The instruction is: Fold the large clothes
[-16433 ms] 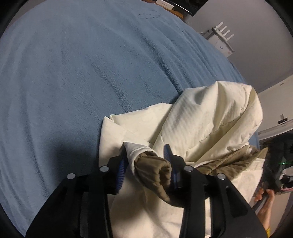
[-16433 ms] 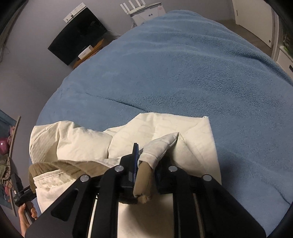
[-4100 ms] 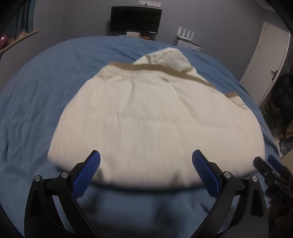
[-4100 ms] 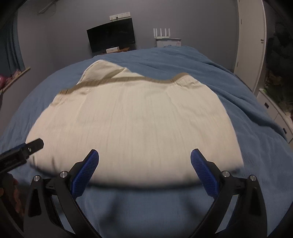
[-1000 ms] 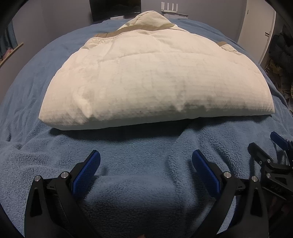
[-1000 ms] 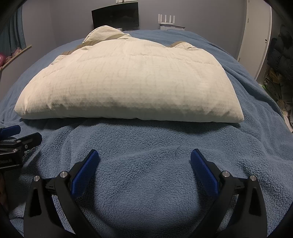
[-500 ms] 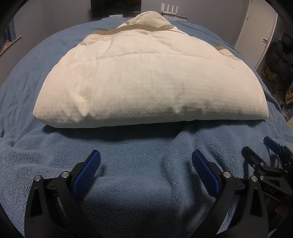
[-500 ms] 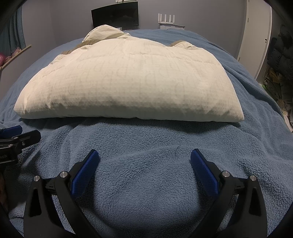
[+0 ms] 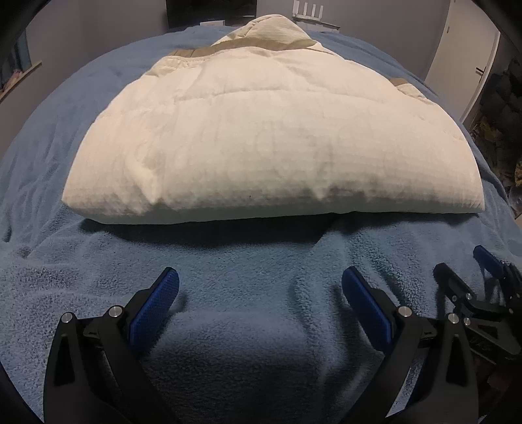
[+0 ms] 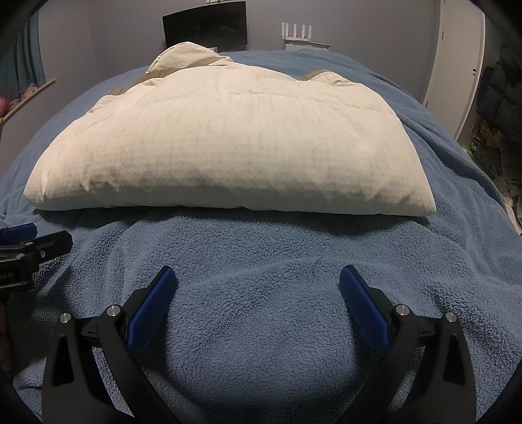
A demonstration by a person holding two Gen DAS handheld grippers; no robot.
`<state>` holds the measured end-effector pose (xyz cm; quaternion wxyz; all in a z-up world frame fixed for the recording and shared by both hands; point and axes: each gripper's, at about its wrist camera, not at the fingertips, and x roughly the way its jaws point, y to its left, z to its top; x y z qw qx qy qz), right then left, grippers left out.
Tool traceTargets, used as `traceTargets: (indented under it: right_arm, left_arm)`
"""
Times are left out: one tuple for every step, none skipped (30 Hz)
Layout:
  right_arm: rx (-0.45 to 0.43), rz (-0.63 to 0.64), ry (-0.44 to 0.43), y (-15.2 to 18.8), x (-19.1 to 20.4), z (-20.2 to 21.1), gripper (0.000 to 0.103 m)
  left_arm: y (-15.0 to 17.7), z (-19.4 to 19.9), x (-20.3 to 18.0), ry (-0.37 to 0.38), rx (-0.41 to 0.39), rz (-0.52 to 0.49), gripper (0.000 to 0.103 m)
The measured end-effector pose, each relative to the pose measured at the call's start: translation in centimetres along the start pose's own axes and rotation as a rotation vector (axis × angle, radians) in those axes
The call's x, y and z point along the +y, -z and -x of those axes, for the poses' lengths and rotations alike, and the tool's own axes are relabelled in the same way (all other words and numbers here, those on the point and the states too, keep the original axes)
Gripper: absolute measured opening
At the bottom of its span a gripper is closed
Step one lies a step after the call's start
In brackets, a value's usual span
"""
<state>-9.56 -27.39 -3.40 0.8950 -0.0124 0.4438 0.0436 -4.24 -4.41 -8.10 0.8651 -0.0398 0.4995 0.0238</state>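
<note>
My left gripper [image 9: 260, 298] and right gripper [image 10: 257, 295] hover spread wide, empty, before the folded cream jacket [image 9: 277, 137] — next, I judge, pinch its near corners evenly.

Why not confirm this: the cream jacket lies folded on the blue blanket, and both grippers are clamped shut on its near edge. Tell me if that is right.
One thing is wrong. The cream jacket does lie folded on the blue blanket, but the left gripper and right gripper are both open, short of its near edge and holding nothing, as both wrist views show.

Dark TV [image 10: 205, 23] top cut off — clutter [image 10: 499, 107] by door too dim to ID.
</note>
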Motion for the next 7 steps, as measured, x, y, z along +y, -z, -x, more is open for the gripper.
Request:
traceTargets:
  right_arm:
    - [0.000,0.000,0.000,-0.01,0.00,-0.01,0.095]
    - [0.001,0.001,0.000,0.07,-0.03,-0.01,0.095]
    - [0.002,0.000,0.001,-0.03,0.08,-0.10,0.095]
    - [0.003,0.000,0.001,0.02,0.06,-0.09,0.095]
    - [0.004,0.000,0.001,0.01,0.07,-0.11,0.095]
    - [0.003,-0.001,0.001,0.07,0.03,-0.06,0.095]
    - [0.002,-0.002,0.002,-0.03,0.14,-0.09,0.095]
  left_arm:
    - [-0.02,0.02,-0.03,0.005,0.000,0.000,0.096]
    - [-0.03,0.04,-0.12,0.004,-0.001,-0.003,0.096]
    - [-0.02,0.01,-0.22,0.000,0.000,-0.008,0.096]
    - [-0.04,-0.05,-0.26,0.000,0.002,-0.011,0.096]
    - [-0.02,-0.05,-0.27,-0.001,0.003,-0.011,0.096]
    - [-0.02,-0.08,-0.26,-0.001,0.004,-0.010,0.096]
    - [-0.05,-0.08,-0.24,-0.001,0.004,-0.009,0.096]
